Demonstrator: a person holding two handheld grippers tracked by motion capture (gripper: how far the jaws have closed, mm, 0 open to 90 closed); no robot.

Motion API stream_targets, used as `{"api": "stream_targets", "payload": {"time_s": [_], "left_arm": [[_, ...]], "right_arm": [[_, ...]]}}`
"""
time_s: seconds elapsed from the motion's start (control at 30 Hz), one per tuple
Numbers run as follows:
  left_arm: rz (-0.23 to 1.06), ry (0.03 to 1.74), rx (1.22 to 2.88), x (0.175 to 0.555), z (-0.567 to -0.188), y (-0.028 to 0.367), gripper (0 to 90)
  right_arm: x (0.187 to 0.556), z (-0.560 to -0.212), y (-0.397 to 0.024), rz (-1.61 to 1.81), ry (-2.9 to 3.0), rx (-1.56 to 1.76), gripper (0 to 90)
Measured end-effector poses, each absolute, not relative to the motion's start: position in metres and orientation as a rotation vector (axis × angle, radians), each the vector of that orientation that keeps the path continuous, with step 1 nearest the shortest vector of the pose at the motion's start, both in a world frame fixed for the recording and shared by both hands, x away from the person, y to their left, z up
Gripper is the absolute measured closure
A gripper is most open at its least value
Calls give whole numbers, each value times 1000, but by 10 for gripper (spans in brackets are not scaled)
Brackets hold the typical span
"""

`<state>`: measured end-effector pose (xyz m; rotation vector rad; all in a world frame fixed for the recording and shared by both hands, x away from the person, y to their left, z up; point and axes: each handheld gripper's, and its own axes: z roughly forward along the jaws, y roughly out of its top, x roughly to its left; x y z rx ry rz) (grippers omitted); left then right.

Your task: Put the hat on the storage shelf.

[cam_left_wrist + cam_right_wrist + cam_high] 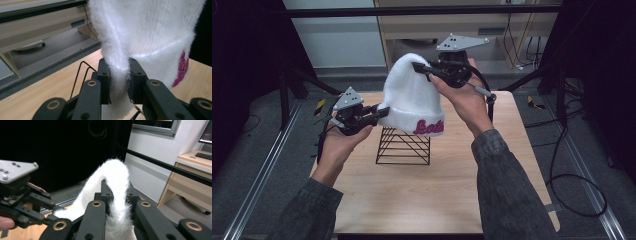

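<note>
The left gripper (379, 111) is pinching the brim edge of the white beanie (412, 95), jaws clamped tight on the fuzzy knit. The hat is hanging above the black wire stand (403, 146) on the wooden table (422, 195), its pink lettering facing the person. The right gripper (422, 69) is squeezing the crown, jaws closed on a fold. With 2 grips secured, lifting looks done; setting it onto the stand likely remains.
</note>
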<state>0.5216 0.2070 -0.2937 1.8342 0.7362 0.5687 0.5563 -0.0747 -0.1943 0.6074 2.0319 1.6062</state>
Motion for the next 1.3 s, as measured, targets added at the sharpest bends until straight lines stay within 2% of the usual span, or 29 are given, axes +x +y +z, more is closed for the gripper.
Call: {"api": "stream_targets", "payload": {"time_s": [0.8,1.3], "left_arm": [[579,816,1845,540,-324,217,751],[572,828,1846,539,-351,216,754]], "right_arm": [[586,-232,-67,1578,2096,665,826],[581,-248,-65,1575,2136,619,826]]}}
